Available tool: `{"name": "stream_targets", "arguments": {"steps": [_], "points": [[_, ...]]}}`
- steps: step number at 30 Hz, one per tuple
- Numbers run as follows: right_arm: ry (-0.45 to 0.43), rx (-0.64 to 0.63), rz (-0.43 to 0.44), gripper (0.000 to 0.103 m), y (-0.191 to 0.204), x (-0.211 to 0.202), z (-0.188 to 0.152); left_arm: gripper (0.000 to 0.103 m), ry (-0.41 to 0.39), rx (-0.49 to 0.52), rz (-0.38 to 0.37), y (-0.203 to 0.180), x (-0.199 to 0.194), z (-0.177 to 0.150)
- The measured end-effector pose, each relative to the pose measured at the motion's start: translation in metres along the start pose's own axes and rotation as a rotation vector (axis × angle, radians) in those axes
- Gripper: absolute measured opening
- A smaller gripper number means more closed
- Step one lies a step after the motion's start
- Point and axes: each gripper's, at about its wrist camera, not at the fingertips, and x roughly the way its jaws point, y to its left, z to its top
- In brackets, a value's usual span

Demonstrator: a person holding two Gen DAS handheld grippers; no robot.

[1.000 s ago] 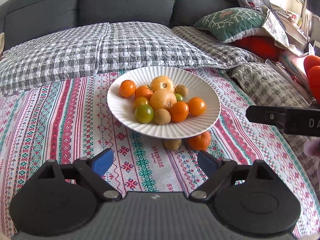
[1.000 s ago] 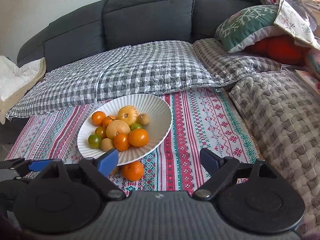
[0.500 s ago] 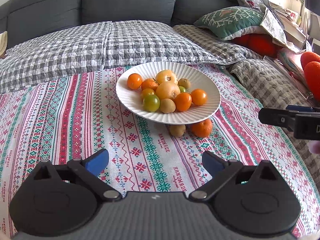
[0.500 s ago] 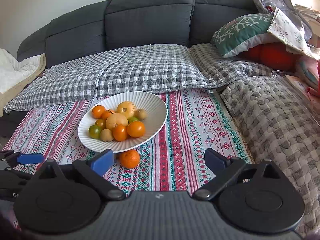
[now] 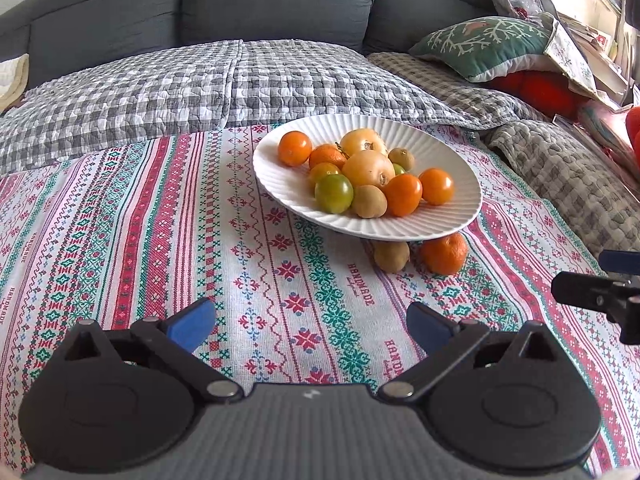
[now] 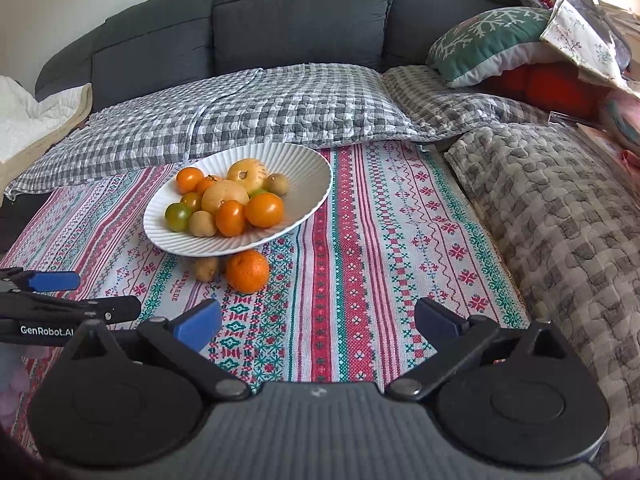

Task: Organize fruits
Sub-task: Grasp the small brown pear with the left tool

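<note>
A white ribbed plate [image 5: 276, 184] [image 6: 308, 196] sits on a patterned cloth and holds several fruits: orange tomatoes, a green tomato [image 5: 334, 193], two yellow fruits and small kiwis. A mandarin [image 5: 444, 253] [image 6: 247, 271] and a kiwi [image 5: 391, 256] [image 6: 206, 268] lie on the cloth, tucked under the plate's near rim. My left gripper [image 5: 310, 326] hangs over bare cloth well short of the plate, jaws opening wide with nothing between them. My right gripper [image 6: 318, 322] is likewise opening and empty, to the right of the loose mandarin.
The embroidered cloth [image 5: 120, 220] covers a sofa seat. A grey checked quilt [image 5: 200, 84] lies behind it, a second quilt [image 6: 560, 220] to the right, with a green cushion [image 6: 492, 40] and clutter beyond. Each gripper's fingers show at the edge of the other's view.
Both grippers have pulled back from the plate and sunk a little, and their jaws have spread wider. The fruits and plate have not moved.
</note>
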Motion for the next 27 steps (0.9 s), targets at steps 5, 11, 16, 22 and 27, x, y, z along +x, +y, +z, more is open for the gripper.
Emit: {"name": "stream_targets", "arguments": {"steps": [5, 11, 16, 22, 27], "points": [[0.019, -0.008, -0.01, 0.103, -0.002, 0.01, -0.004, 0.092, -0.04, 0.011, 0.0, -0.012, 0.015, -0.001], [0.038, -0.012, -0.015, 0.103, -0.005, 0.022, -0.007, 0.072, -0.072, 0.031, -0.026, -0.03, 0.031, 0.005], [0.05, -0.025, -0.01, 0.103, -0.008, 0.028, -0.008, 0.055, -0.08, -0.022, -0.041, -0.034, 0.042, 0.009], [0.054, -0.026, -0.004, 0.103, -0.011, 0.032, -0.007, 0.026, -0.072, -0.024, -0.065, -0.042, 0.048, 0.011], [0.051, -0.034, 0.011, 0.103, -0.01, 0.036, -0.006, 0.019, -0.063, -0.012, -0.073, -0.045, 0.046, 0.013]]}}
